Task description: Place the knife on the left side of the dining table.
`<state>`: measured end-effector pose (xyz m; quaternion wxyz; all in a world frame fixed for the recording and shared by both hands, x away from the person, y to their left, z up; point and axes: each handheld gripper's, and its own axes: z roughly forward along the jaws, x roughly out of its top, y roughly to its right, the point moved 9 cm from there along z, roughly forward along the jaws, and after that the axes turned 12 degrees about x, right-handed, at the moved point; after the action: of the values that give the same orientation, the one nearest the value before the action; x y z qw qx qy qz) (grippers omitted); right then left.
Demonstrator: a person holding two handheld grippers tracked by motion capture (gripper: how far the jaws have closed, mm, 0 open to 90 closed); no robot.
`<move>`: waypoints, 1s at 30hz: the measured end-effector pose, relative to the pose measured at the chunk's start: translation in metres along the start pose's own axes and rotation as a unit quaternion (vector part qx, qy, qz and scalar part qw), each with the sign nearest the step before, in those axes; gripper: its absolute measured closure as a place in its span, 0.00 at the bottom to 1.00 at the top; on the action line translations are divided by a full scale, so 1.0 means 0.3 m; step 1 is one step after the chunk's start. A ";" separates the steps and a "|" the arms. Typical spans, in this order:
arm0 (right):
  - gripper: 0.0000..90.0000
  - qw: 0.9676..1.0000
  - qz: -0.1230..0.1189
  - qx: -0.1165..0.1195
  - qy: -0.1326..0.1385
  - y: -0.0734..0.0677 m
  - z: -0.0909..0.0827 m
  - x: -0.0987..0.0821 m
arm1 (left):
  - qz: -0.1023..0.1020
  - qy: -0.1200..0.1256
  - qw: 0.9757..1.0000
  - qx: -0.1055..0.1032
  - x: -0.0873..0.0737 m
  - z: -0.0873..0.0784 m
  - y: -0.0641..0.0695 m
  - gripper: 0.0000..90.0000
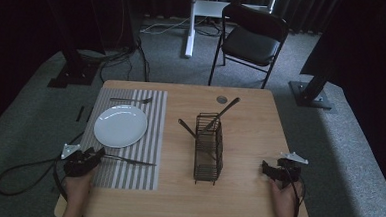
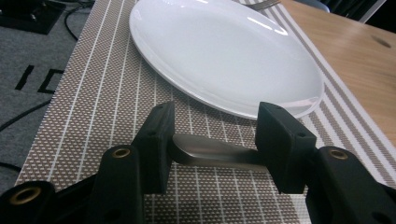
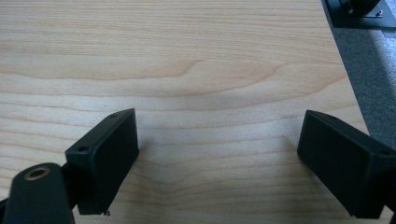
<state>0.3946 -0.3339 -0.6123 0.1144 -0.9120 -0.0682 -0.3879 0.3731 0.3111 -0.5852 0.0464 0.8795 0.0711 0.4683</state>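
- A wooden bench [image 1: 249, 136] seen from above, with a striped placemat [image 1: 143, 156] on its left half and a white plate [image 1: 120, 125] resting on the mat.
- A knife [image 1: 128, 160] lies flat on the mat, just on the near side of the plate, its handle end toward the left claw [image 1: 98, 154].
- In the left claw's own view, the knife handle [image 2: 212, 154] sits between the two jaws, low against the mat. The jaws are partly apart; it is hard to tell whether their pads press on it or merely flank it.
- The right claw [image 3: 217, 158] rests over bare wood at the bench's near right, jaws wide apart, nothing in them.
- A wire basket [image 1: 209, 148] stands mid-bench holding two utensils; a fork [image 1: 131, 100] lies beyond the plate.
- Handling, as a judgement: the knife looks like rigid, smooth metal, light and thin, so it will likely slip or pivot if pinched loosely. The broad rounded handle end is the best place to hold, squarely across its flat faces.
- The plate is breakable and close by, so lifts should stay clear of its rim.
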 end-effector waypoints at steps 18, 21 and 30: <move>0.13 1.000 -0.001 0.000 0.000 0.000 0.000 0.000 | 0.060 -0.057 0.996 0.030 -0.044 0.026 0.012 0.45; 0.13 1.000 -0.001 0.000 0.000 0.000 0.000 0.000 | 0.053 -0.045 0.997 0.031 -0.048 -0.005 0.010 0.41; 0.13 1.000 -0.001 0.000 0.000 0.000 0.000 0.000 | 0.067 -0.030 0.997 0.031 -0.076 -0.066 0.027 0.38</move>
<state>0.3946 -0.3338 -0.6122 0.1147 -0.9118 -0.0688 -0.3882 0.3447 0.2994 -0.5916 -0.0108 0.8968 0.0252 0.4416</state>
